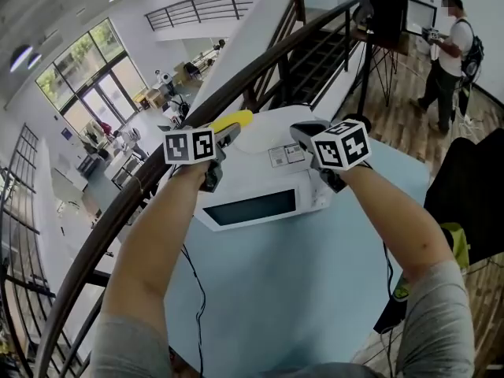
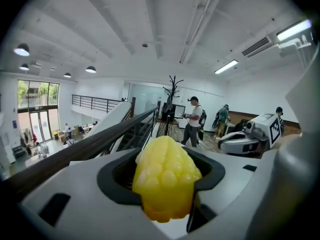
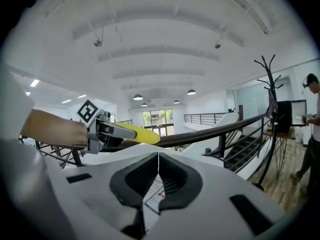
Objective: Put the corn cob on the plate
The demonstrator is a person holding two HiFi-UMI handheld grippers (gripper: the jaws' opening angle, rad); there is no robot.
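Observation:
My left gripper (image 1: 228,134) is shut on a yellow corn cob (image 1: 234,120), which sticks out past the jaws. In the left gripper view the corn cob (image 2: 167,176) fills the gap between the two dark pads. My right gripper (image 1: 302,132) hangs beside it to the right, and its jaws meet with nothing between them (image 3: 158,156). From the right gripper view the left gripper (image 3: 107,134) and its corn cob (image 3: 137,133) show at the left. Both grippers hover above a white microwave (image 1: 260,203). No plate shows in any view.
The microwave stands on a light-blue table (image 1: 299,290). A dark stair railing (image 1: 157,172) runs along the table's far and left side. A black bag or chair (image 1: 472,187) sits at the right. A person (image 1: 449,46) stands far back on the wooden floor.

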